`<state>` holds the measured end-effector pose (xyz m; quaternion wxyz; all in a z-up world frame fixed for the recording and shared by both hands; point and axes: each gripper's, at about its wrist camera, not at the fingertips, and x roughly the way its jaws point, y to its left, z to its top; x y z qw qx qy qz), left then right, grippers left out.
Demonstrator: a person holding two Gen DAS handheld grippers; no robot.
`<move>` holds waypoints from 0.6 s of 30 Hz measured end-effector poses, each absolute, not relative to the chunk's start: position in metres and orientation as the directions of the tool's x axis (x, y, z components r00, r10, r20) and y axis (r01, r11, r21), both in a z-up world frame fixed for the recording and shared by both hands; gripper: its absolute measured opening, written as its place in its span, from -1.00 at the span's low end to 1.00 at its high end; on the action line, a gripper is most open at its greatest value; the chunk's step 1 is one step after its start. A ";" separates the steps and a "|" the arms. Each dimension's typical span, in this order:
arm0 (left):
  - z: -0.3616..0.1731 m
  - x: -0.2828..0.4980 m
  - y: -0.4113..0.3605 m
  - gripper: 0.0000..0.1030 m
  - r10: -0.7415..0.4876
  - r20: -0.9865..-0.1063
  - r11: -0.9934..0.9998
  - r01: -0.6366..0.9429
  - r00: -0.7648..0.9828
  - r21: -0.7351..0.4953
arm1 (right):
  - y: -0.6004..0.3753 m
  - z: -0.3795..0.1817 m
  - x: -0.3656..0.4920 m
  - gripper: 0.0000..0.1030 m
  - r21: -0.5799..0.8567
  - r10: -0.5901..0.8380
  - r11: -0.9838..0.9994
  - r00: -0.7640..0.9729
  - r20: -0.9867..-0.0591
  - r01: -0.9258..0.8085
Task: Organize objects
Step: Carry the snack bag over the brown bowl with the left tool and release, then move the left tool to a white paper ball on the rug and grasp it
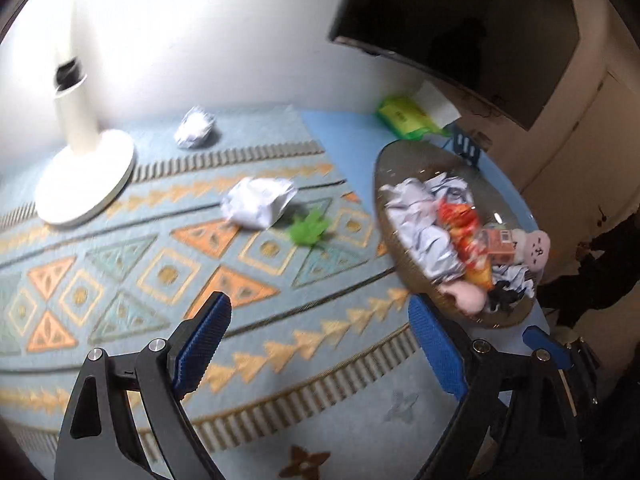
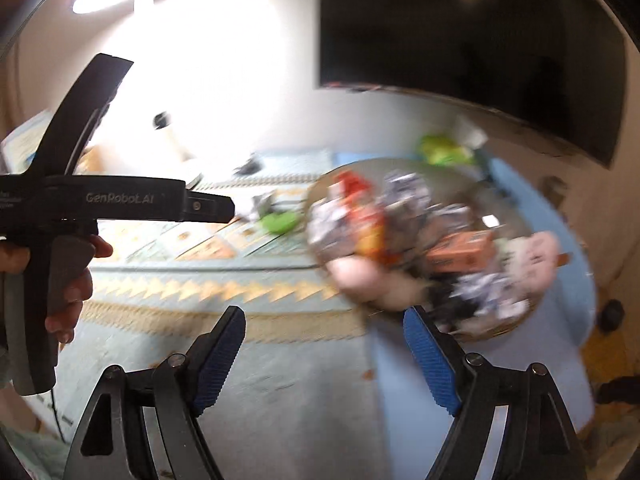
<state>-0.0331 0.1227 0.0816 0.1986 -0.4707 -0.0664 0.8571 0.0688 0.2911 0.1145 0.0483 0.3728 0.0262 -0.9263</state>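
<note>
- Basket (image 1: pixel 384 208): a shallow round tray standing on the floor at the rug's right edge, partly on a plain blue mat (image 1: pixel 344 136). It already holds crumpled paper, a red-and-orange snack wrapper (image 1: pixel 464 232), a small orange box (image 1: pixel 500 244) and pale pink soft items. It serves as the collecting point.
- Loose items still on the rug (image 1: pixel 120 280): a white paper ball (image 1: pixel 258 202) near the middle, a small green piece (image 1: pixel 308 230) just beside it, and a second crumpled ball (image 1: pixel 196 128) farther back near the wall. A green packet (image 1: pixel 404 116) lies beyond the basket by the wall.
- Left gripper (image 1: pixel 320 340): jaws stand wide apart with nothing between the blue pads; it hangs over the rug, its right finger close to the basket's near rim.
- Right gripper (image 2: pixel 324 356): jaws likewise spread and empty, pointing down at the floor just in front of the basket; this view is blurred.
- Step in hand, as a judgement: both grippers are free beside the filled basket, so the work appears to stand between one deposit and the next pick.
- Next move, as a judgement: reach out to the nearest paper ball, straddle it with the open jaws, close lightly because the paper crushes easily, then carry it over the basket rim.
- Surroundings: a white fan base (image 1: pixel 86 178) stands on the rug at the left; a dark screen (image 1: pixel 452 28) hangs on the wall above.
</note>
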 end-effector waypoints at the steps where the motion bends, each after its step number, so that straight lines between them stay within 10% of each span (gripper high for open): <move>1: 0.074 -0.027 0.110 0.76 0.392 -0.792 -0.919 -0.235 -0.467 -0.316 | 0.281 0.110 0.069 0.56 -0.009 -0.096 -0.990 -0.703 -0.704 0.144; 10: 0.035 -0.004 0.052 0.87 0.313 -0.855 -0.949 -0.094 -0.413 -0.302 | 0.220 0.079 0.048 0.56 0.060 -0.231 -0.955 -0.603 -0.763 0.290; 18: 0.040 -0.073 0.058 0.85 0.363 -0.814 -0.931 -0.138 -0.454 -0.338 | 0.218 0.045 0.001 0.56 0.153 -0.157 -0.987 -0.552 -0.819 0.054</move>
